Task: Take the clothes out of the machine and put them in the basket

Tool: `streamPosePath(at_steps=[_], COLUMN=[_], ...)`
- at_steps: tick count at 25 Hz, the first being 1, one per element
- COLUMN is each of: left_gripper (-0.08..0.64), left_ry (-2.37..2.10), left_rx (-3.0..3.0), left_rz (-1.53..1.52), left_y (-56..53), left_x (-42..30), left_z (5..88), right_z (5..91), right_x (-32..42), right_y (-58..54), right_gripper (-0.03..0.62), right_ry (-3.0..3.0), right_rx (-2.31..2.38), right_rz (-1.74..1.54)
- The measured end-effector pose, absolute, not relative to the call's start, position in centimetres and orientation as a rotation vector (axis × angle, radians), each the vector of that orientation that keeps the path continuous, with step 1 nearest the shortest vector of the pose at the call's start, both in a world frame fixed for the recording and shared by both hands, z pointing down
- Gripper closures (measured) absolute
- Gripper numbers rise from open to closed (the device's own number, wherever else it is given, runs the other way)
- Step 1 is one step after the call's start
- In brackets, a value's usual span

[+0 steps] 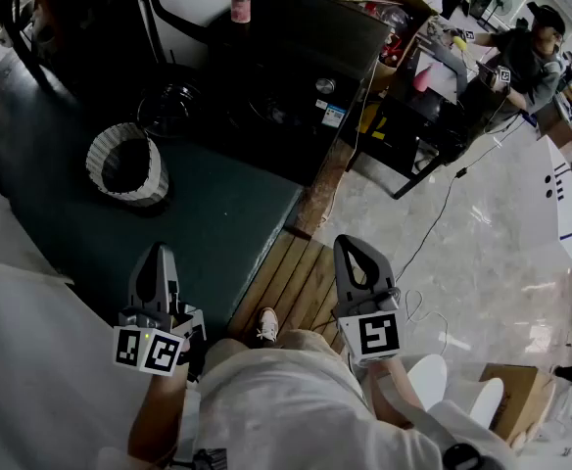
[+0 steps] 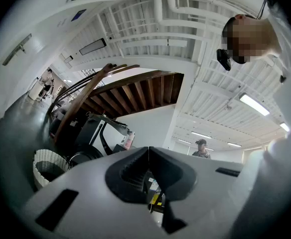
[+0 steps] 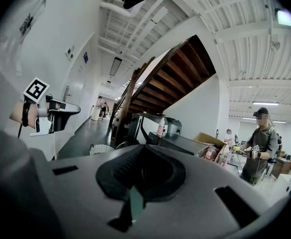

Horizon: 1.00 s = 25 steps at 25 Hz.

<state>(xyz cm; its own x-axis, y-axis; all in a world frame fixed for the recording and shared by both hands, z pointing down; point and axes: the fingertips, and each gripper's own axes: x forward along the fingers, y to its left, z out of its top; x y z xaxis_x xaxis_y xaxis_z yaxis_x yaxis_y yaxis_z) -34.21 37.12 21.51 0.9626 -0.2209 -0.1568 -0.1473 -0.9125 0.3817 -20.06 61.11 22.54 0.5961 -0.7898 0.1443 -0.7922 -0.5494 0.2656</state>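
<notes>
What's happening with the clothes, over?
Left claw shut, empty. Right claw shut, empty. Basket by the machine, no clothes showing. Nothing in the way.

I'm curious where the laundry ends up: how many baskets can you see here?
1. The basket stands on the floor, beside the machine. More may be hidden outside the views.

left gripper and right gripper held forward, jaws together, empty.
</notes>
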Motion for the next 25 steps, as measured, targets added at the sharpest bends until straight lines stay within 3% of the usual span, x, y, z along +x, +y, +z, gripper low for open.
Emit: streamPosePath(at_steps=[19, 20, 22, 25], left_gripper=[0.527, 0.492, 0.347, 0.213], left_ry=[-0.270, -0.283, -0.315, -0.361], left_rx=[2.709, 2.711, 2.701, 2.683], left_rz=[-0.274, -0.252, -0.213, -0.192], left_y=[34.3, 34.3, 34.1, 33.8], left_x=[-32.6, -32.2, -31.3, -30.0], left_z=[21.9, 22.2, 23.0, 23.7], right_z=[22.0, 22.1, 22.4, 22.7], right_x=[-18.3, -18.0, -17.3, -16.0], right_y=[58.1, 58.2, 58.5, 59.0], right_gripper=[0.580, 0.580, 0.580, 0.580], right_ry=[-1.391, -1.389, -1.385, -1.384], right_rx=[2.560, 2.561, 2.561, 2.561], right_rz=[0.015, 0.019, 0.022, 0.025])
